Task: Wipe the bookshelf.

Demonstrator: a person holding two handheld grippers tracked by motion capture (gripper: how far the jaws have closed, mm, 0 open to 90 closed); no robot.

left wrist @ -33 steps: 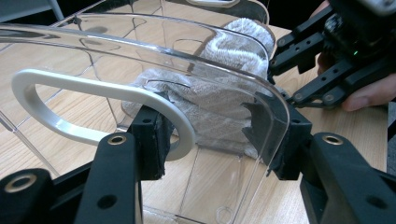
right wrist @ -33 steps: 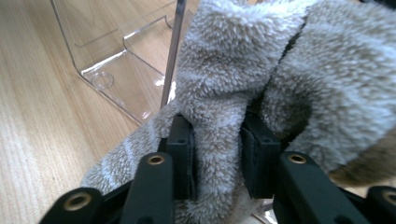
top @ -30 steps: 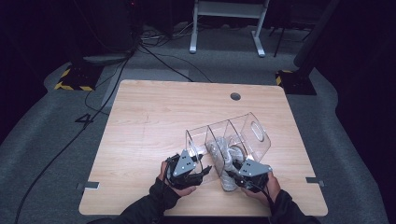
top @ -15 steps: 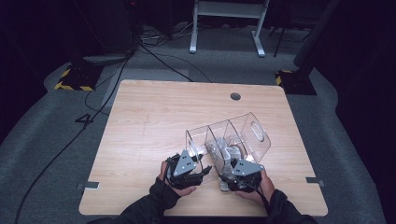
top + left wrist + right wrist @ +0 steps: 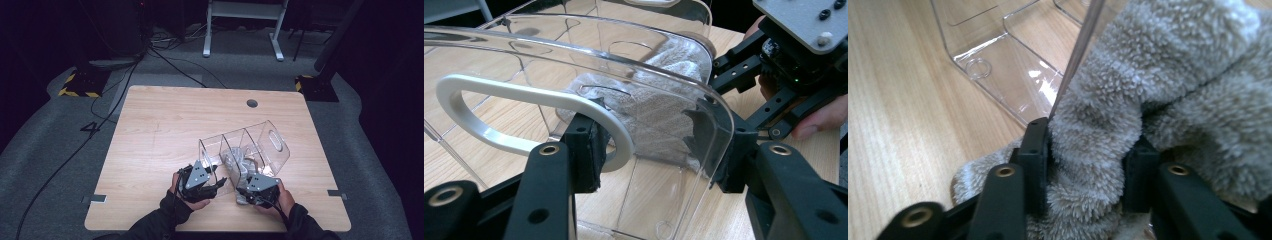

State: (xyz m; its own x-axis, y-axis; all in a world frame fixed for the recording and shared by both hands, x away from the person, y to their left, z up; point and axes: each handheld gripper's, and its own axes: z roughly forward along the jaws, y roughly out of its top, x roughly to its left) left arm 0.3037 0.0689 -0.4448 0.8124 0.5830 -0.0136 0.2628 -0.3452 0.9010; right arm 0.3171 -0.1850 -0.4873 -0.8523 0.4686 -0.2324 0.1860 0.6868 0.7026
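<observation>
A clear plastic bin with dividers lies on its side on the wooden table. My left gripper is shut on the bin's near end: one pad sits at the white handle ring, the other presses the curved clear wall. A fluffy grey-beige towel is stuffed into the middle compartment and spills out toward me. My right gripper has just been closing, and its pads now pinch a fold of the towel beside the bin's clear divider. In the high view the right gripper sits at the bin's mouth.
A round cable hole lies near the table's far edge. Metal brackets stick out at the left and right edges. Cables and a stand base are on the floor behind. Bare wood spreads across the far left.
The right gripper shifted slightly left toward the bin's mouth and the towel. The left gripper and the bin have stayed put.
</observation>
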